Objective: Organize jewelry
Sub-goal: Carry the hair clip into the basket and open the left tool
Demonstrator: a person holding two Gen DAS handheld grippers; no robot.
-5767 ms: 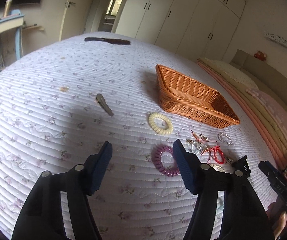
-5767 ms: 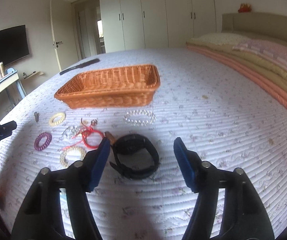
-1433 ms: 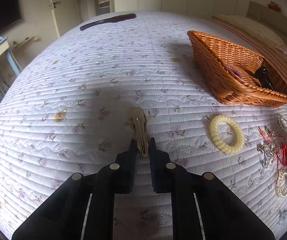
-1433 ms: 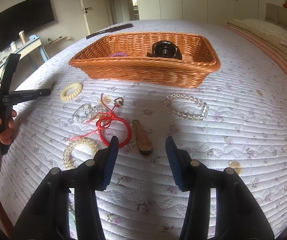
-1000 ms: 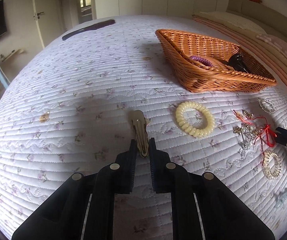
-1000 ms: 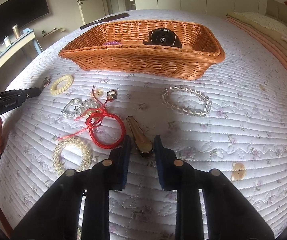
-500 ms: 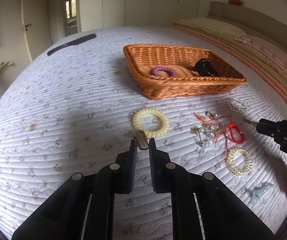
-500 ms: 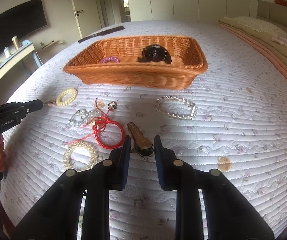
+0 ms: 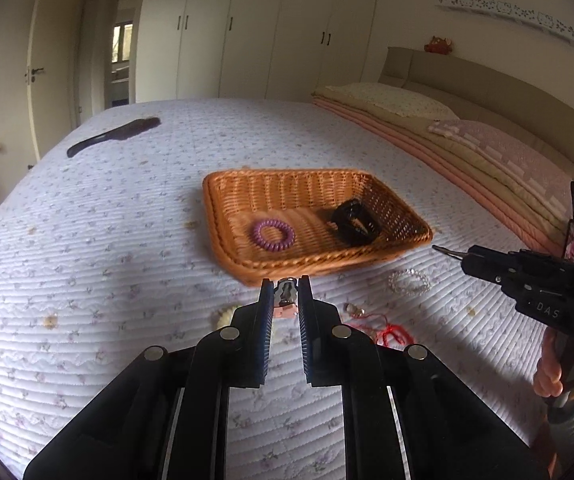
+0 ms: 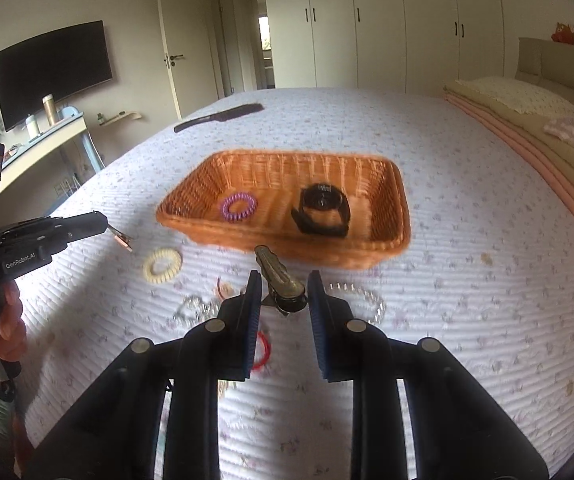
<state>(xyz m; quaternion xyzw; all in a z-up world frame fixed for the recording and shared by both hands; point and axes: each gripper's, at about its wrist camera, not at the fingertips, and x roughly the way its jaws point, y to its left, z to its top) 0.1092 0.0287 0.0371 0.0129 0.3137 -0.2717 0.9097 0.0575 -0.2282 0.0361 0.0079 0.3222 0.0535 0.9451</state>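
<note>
Over the quilted bed (image 10: 467,240), your wicker basket (image 10: 401,216) holds a purple coil hair tie (image 10: 239,205) and a black watch (image 10: 323,208). Your right gripper (image 10: 284,292) is clamped on a bronze hair clip (image 10: 279,276), raised just short of the basket's near rim. Your left gripper (image 9: 285,294), nearly closed, pinches a small metal hair clip (image 9: 287,295) before the basket's near edge.

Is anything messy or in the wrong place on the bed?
Yes. A cream coil hair tie, a clear bead bracelet and a tangled red string bracelet lie loose on the quilt beside the wicker basket. A dark comb lies far off, alone.
</note>
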